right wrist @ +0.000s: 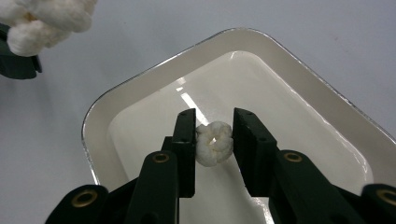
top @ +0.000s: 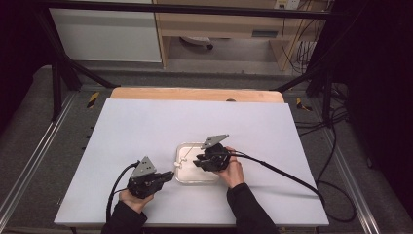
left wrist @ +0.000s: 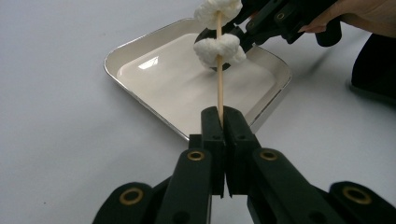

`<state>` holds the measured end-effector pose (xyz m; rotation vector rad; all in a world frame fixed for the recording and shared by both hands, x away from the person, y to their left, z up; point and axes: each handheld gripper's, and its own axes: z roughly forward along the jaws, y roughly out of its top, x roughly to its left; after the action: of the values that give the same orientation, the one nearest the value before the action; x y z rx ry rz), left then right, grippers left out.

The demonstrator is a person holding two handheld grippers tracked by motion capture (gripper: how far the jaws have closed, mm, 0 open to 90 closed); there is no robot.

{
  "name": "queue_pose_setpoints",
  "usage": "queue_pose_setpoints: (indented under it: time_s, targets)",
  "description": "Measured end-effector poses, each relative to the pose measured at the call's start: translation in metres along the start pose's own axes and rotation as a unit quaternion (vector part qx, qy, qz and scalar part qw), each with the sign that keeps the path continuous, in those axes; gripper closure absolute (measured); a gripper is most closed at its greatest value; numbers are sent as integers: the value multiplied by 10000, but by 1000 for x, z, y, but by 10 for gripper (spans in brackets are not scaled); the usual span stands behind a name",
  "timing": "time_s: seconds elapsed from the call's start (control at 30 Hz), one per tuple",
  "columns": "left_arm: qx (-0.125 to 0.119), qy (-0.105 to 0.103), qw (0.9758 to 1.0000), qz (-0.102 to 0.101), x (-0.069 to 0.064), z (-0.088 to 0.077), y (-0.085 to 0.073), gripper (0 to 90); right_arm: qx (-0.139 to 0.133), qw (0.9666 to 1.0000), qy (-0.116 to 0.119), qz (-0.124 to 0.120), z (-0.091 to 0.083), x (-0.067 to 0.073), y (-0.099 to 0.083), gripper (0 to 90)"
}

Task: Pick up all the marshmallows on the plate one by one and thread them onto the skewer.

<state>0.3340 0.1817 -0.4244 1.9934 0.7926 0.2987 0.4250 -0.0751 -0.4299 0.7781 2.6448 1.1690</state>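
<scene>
My left gripper [left wrist: 223, 116] is shut on the lower end of a thin wooden skewer [left wrist: 219, 88], which carries two white puffy pieces [left wrist: 219, 49] near its far end. The skewer slants up over a shallow white tray [left wrist: 109, 70]. My right gripper [right wrist: 214, 126] hangs over the tray [right wrist: 140, 79], shut on a third white puffy piece [right wrist: 214, 142]. In the high view the left gripper [top: 170, 174] is at the tray's near left. The right gripper [top: 197, 161] is over the tray's right half, close to the skewer's tip.
The tray [top: 182, 147] lies near the middle of a white table sheet [top: 146, 126], with bare sheet all round it. A wooden strip [top: 195, 93] runs along the far edge. Black cables [top: 282, 173] trail to the right, and black frame bars stand at the back.
</scene>
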Motion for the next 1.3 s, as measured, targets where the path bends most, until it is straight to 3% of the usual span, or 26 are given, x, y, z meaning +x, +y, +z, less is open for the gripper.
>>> queue_pose_setpoints:
  time_s: [0.53,1.3]
  targets:
    - [19,-35,10000,31,-2,1,0,882,-348,9987,192,334,-34,-3,-12,711]
    - [26,-72,9999,113,-6,2,1,882,-1188,9892,467,716,-92,-4,-16,715]
